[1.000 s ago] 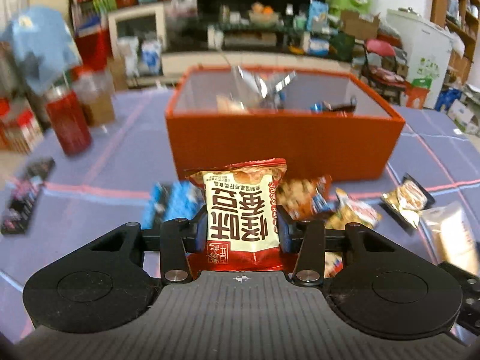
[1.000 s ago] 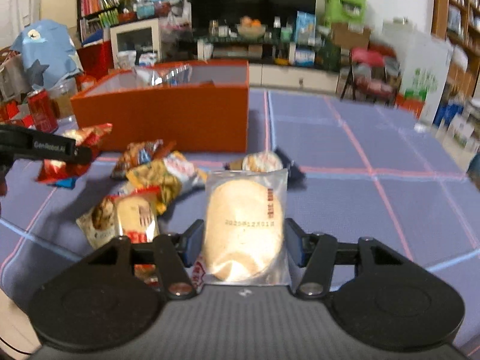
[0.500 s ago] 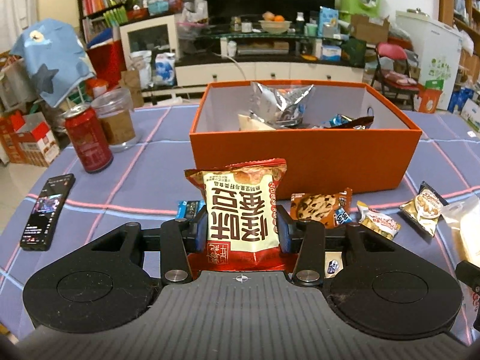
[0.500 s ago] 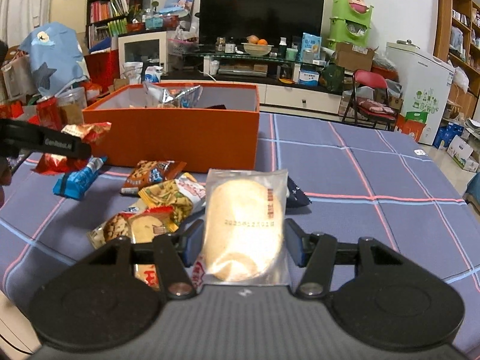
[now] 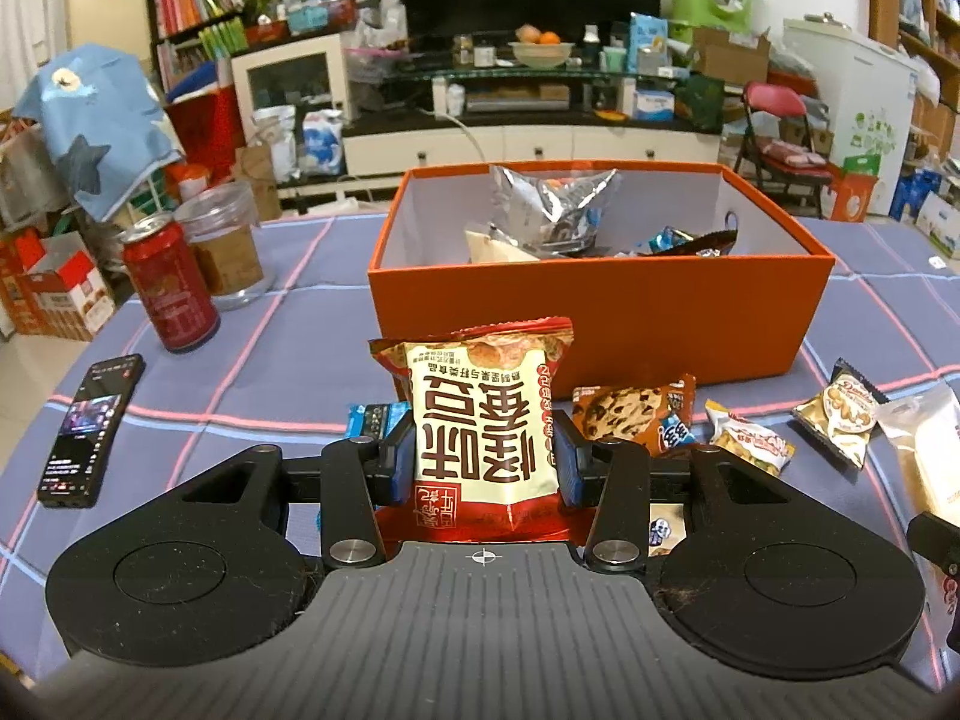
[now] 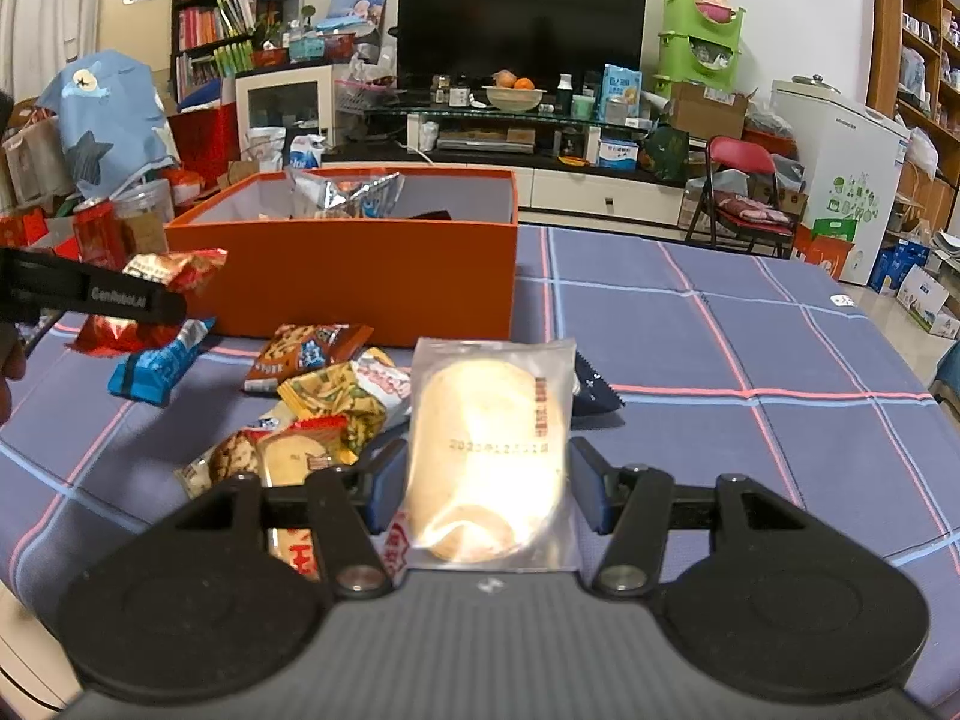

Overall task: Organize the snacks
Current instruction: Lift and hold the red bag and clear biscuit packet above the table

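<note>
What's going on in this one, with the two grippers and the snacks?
A person is sorting snacks by hand-held grippers. The left gripper is shut on a red-and-cream snack bag; the right gripper is shut on a clear-wrapped round pale cake. Both are held above the purple checked tablecloth, short of the open orange cardboard box, which already holds several packets. More packets lie loose before it.
</note>
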`<state>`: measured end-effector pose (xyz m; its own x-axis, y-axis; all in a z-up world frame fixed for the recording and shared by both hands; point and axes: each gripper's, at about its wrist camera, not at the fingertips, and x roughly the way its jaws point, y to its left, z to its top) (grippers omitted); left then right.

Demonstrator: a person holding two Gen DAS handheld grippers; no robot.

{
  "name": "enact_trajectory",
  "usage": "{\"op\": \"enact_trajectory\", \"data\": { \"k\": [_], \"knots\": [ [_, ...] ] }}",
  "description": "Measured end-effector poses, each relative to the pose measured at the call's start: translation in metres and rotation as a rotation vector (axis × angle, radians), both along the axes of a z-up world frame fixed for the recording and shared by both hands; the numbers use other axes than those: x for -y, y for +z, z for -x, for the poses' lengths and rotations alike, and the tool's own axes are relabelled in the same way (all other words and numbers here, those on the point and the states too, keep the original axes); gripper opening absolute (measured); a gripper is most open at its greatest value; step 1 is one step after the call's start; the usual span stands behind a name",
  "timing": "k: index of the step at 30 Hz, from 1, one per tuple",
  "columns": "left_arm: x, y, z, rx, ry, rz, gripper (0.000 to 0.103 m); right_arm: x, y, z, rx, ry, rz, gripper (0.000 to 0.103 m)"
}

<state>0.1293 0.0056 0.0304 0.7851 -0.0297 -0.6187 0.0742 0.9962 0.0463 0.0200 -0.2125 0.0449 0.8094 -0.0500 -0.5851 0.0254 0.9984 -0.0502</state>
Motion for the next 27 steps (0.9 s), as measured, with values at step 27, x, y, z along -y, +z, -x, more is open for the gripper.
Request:
{"op": "enact_trajectory", "data": {
  "k": [27],
  "knots": [
    [-0.0068,0.0068,0.004,0.027,-0.004,0.006,0.038,0.0025,-0.0004,-0.001,0.002,0.005,-0.007,0.058]
  ]
}}
